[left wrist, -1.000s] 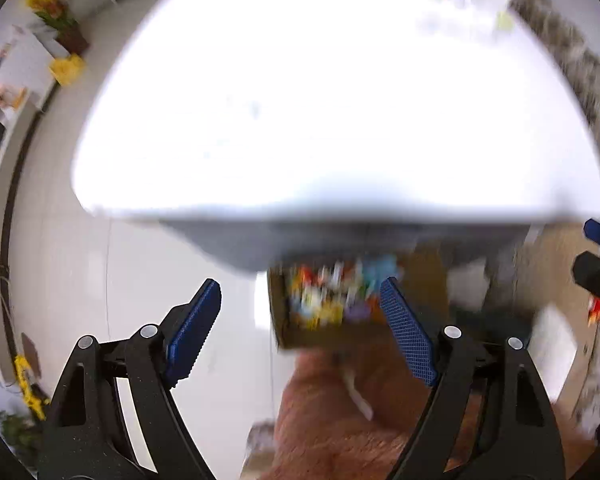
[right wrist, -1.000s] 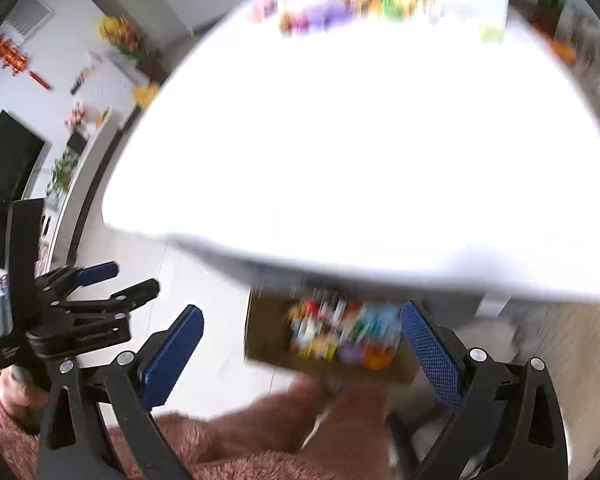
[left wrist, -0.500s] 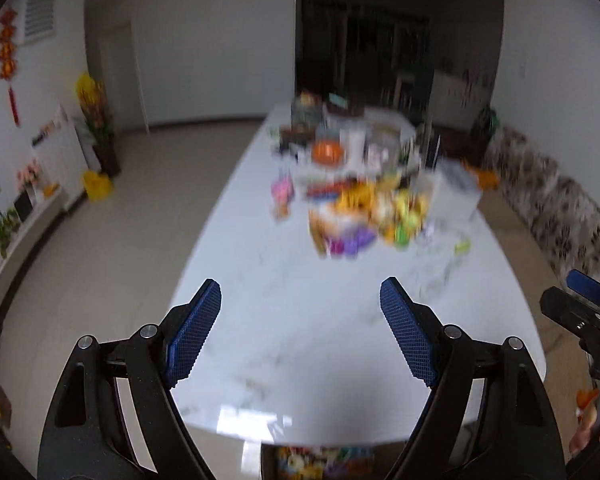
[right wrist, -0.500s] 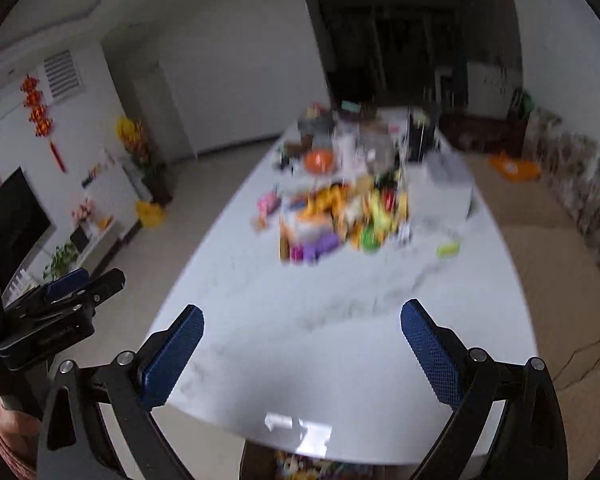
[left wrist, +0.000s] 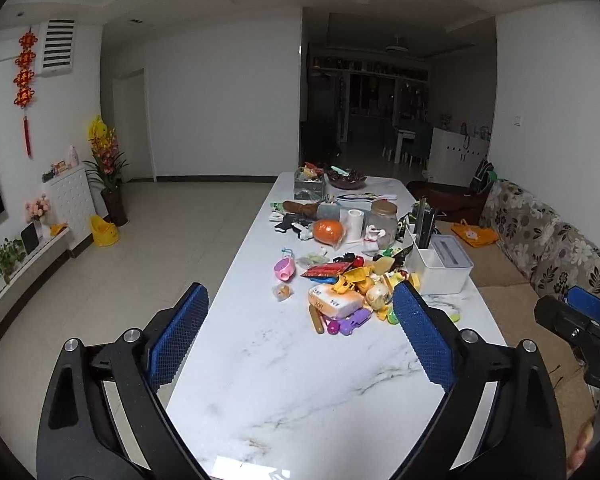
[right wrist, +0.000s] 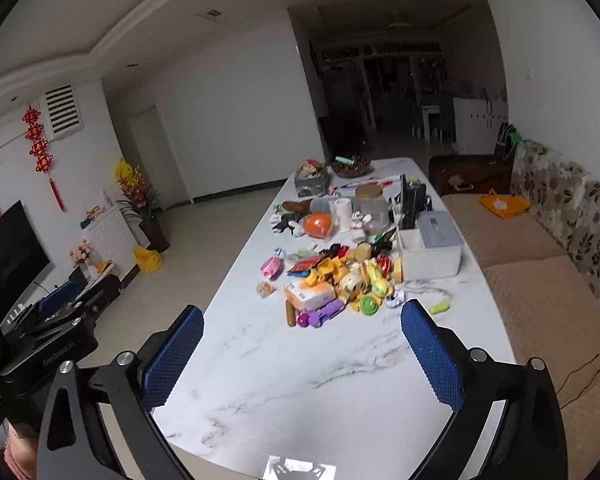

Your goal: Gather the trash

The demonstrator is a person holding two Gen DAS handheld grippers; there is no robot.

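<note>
Both my claws hang over the near end of the white marble-veined table (left wrist: 284,380). My left gripper (left wrist: 300,340) has just been opening, its ribbed blue pads (left wrist: 178,334) spread wide with nothing between them; my right gripper (right wrist: 304,354) is released and empty too. The trash heap (left wrist: 352,292), crinkly wrappers, glossy plastic toys and a soft tissue pack, sits mid-table beside a boxy white tissue holder (left wrist: 444,268). Only the right view shows the flat black TV (right wrist: 12,248); only the left shows the hanging charm (left wrist: 24,76) whole.
</note>
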